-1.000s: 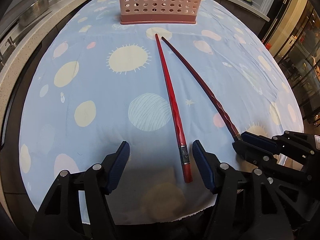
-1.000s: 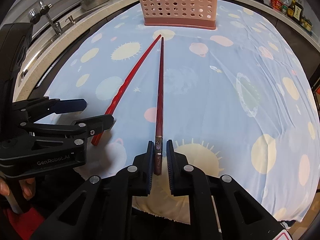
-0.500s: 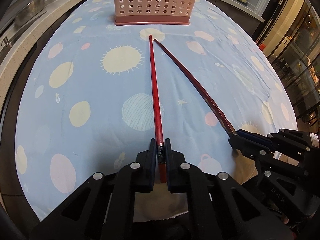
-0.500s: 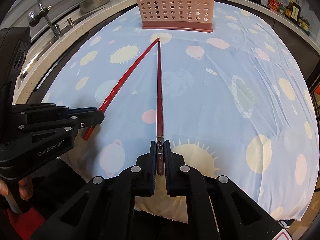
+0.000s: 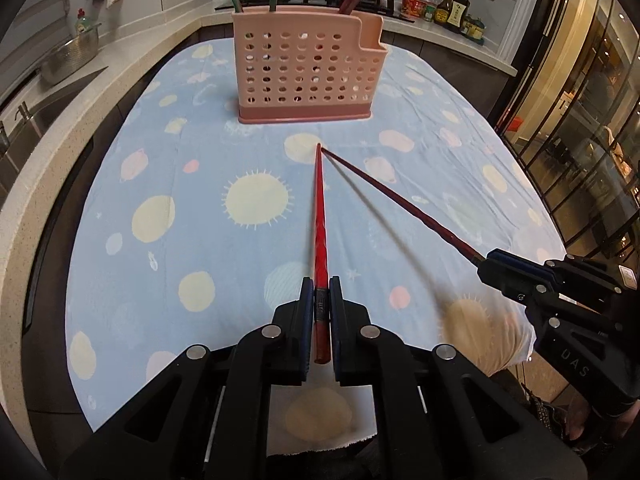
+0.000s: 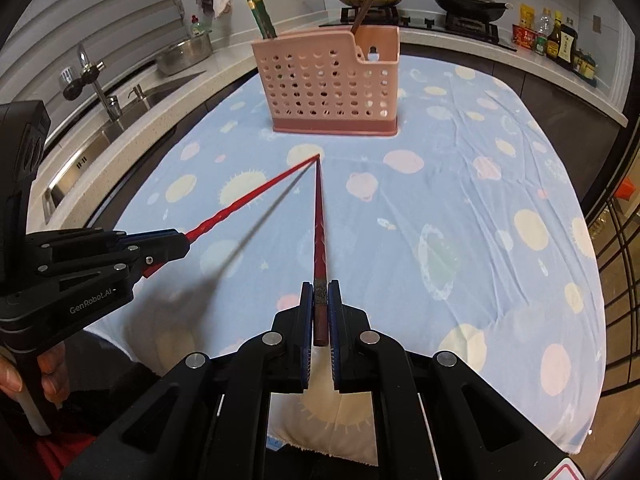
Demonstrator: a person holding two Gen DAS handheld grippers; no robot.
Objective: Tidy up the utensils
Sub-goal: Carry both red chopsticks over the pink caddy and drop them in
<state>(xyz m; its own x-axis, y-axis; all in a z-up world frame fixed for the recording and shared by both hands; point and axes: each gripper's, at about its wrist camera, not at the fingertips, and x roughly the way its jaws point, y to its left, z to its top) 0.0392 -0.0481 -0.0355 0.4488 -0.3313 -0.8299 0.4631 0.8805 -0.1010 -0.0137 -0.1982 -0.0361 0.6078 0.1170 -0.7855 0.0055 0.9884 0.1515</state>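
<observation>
The left gripper (image 5: 321, 294) pinches the thick end of a bright red chopstick (image 5: 320, 216) between its 2 blue pads; the stick runs forward from the jaws and its thin tip points toward the pink utensil holder (image 5: 306, 70), with a dark shadow on the cloth beneath it, so the stick is clear of the surface; the right gripper (image 6: 320, 296) is pressed together on the butt of a darker red chopstick (image 6: 319, 220) in the same manner, a short stub showing behind the pads. In both views the 2 thin tips come together at 1 spot over a pale yellow disc printed on the blue tablecloth (image 5: 120, 248), just in front of the holder's base; whether the tips touch each other or the cloth I cannot tell. Each gripper appears in the other's view, the right one at the right edge of the left view, the left one at the left edge of the right view with fingers (image 6: 52, 376) wrapped on its handle. The holder stands upright near the far end of the cloth; 2 green chopsticks (image 6: 258, 10) stick out of its left part and brown chopsticks (image 6: 366, 4) out of its right part. Behind it lie a counter with a sink (image 6: 120, 120), a metal bowl (image 6: 184, 54), pans (image 6: 468, 2) on a stove and bottles (image 6: 560, 42).
</observation>
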